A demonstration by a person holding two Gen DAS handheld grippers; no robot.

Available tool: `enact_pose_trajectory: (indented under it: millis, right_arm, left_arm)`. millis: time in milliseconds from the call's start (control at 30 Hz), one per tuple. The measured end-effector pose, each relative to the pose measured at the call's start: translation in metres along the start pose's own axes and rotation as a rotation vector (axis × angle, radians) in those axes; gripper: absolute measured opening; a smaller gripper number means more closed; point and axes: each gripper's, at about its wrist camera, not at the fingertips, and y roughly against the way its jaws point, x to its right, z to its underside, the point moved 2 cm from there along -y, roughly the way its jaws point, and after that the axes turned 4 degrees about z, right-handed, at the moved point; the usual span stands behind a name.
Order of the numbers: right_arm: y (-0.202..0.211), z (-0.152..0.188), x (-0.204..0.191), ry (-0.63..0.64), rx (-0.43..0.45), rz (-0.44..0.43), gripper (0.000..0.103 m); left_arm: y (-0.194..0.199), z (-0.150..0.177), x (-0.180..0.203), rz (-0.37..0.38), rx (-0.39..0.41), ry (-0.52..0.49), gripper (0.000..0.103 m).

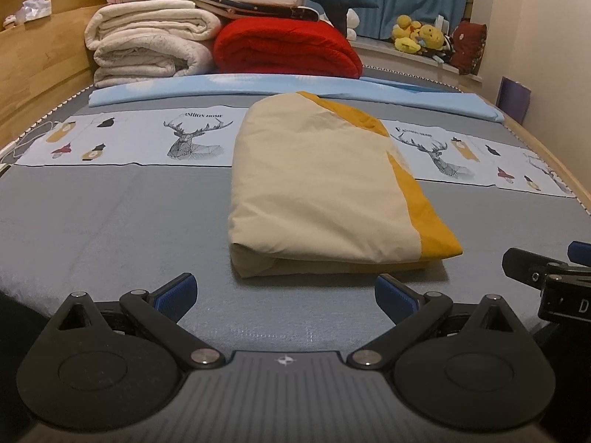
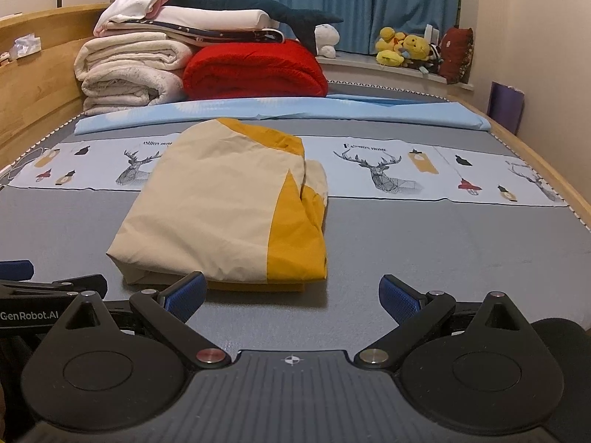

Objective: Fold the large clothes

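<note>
A cream and mustard-yellow cloth (image 1: 325, 192) lies folded into a compact bundle on the grey bed (image 1: 110, 221). In the right wrist view the same folded cloth (image 2: 229, 214) sits a little left of centre. My left gripper (image 1: 286, 295) is open just short of the bundle's near edge, nothing between its blue pads. My right gripper (image 2: 291, 297) is open too, its left pad close to the bundle's near yellow corner, not gripping it. Part of the right gripper (image 1: 546, 280) shows at the right edge of the left wrist view.
A stack of folded white and red blankets (image 1: 221, 44) with a dark plush shark stands at the bed's far end. A light blue sheet (image 2: 280, 114) and a deer-print strip (image 2: 369, 170) cross the bed. Wooden bed frame (image 1: 37, 74) at left, plush toys (image 2: 406, 50) on the sill.
</note>
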Motion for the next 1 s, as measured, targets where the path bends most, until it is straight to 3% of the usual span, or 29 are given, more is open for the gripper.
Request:
enact_pose_trajectory:
  millis: [1000]
  right_arm:
    - [-0.0046, 0.0035, -0.0036, 0.014, -0.019, 0.007, 0.099]
  left_arm:
    - [-0.0026, 0.0029, 0.0048, 0.007, 0.007, -0.033, 0.102]
